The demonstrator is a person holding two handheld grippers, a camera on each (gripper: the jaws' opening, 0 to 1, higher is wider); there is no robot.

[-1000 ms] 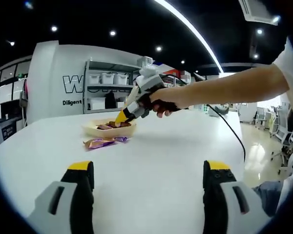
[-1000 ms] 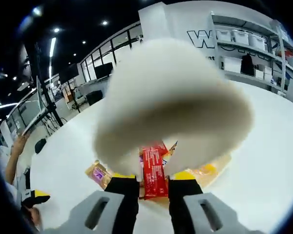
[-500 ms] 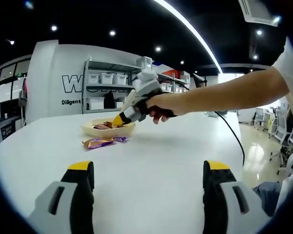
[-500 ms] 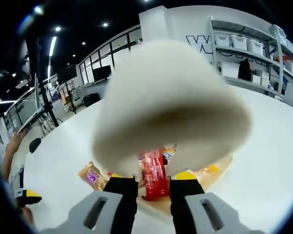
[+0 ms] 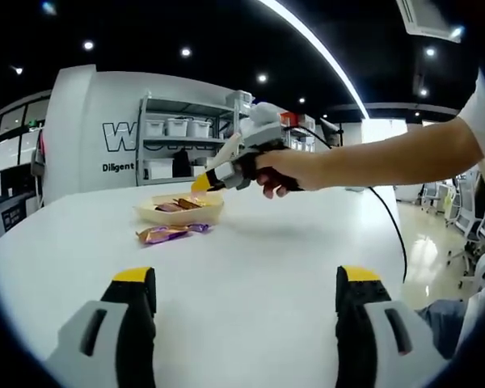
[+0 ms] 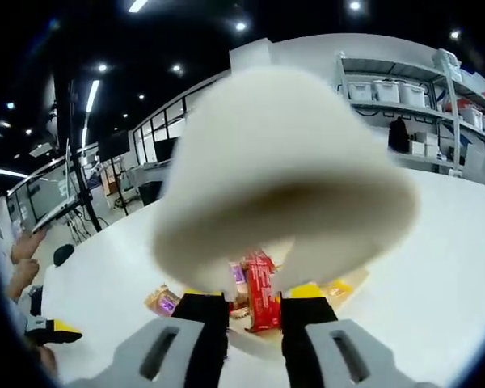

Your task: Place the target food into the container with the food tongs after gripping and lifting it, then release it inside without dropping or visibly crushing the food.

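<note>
Nearest, left gripper (image 5: pixel 242 295) sits low over the white table (image 5: pixel 259 267), jaws wide apart, nothing between. Further on, a purple snack packet (image 5: pixel 166 235) lies on the table just in front of the container (image 5: pixel 179 212), w/ wrapped snacks inside. Above it, the person's hand (image 5: pixel 284 171), arm stretched in from the right, holds the right gripper (image 6: pixel 254 301) tilted down. Right gripper view: jaws clenched on cream food tongs (image 6: pixel 279 174), red snack bar (image 6: pixel 261 289) betw. the tong tips over the container (image 6: pixel 343 288).

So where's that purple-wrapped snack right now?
In the left gripper view, the purple-wrapped snack lies on the white table, just in front of the container and outside it, left of centre, below the right gripper.
</note>
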